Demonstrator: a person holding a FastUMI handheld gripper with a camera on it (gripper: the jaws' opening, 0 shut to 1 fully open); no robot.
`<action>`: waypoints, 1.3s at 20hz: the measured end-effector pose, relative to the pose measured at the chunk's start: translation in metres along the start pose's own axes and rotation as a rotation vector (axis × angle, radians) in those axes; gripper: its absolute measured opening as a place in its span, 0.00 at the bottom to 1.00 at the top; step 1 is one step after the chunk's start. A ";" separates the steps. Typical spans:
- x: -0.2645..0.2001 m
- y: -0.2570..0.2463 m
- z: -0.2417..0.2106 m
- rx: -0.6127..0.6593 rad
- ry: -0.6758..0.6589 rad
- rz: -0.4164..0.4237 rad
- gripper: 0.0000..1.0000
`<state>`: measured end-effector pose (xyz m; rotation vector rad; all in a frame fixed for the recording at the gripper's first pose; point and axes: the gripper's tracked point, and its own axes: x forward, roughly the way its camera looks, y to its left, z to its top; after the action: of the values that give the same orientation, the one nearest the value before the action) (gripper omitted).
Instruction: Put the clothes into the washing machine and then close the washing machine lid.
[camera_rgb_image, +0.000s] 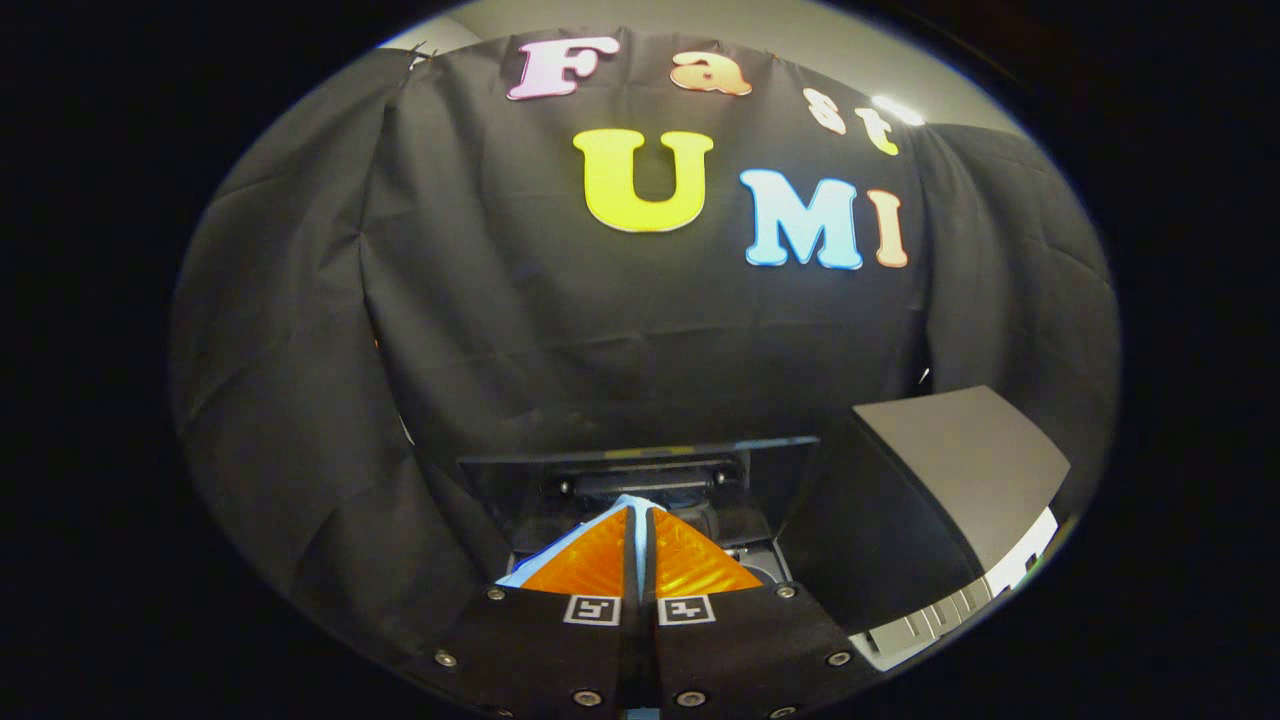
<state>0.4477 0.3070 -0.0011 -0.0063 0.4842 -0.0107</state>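
Cloth pinched in the claw, held above the open washer

A light blue and white piece of clothing (600, 530) sits clamped between the orange fingers (590, 560) of the gripper (640, 512), which are drawn nearly together on it, its fabric peeking out at their tips and along the left finger. Just beyond and below lies the washing machine (760, 480), its dark opening under the fingertips and its grey lid (960, 470) raised to the right. The risk, as I judge it: only a thin fold appears held, so the cloth may slip early, or drape over the rim and later jam the lid; a release too far right could catch the lid itself.
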 end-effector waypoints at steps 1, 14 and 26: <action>0.007 -0.003 -0.012 0.001 0.021 -0.004 0.00; 0.090 -0.022 -0.199 0.020 0.433 0.006 0.00; 0.098 -0.013 -0.256 -0.008 0.609 0.031 0.00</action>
<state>0.4151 0.2915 -0.2735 -0.0031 1.0929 0.0211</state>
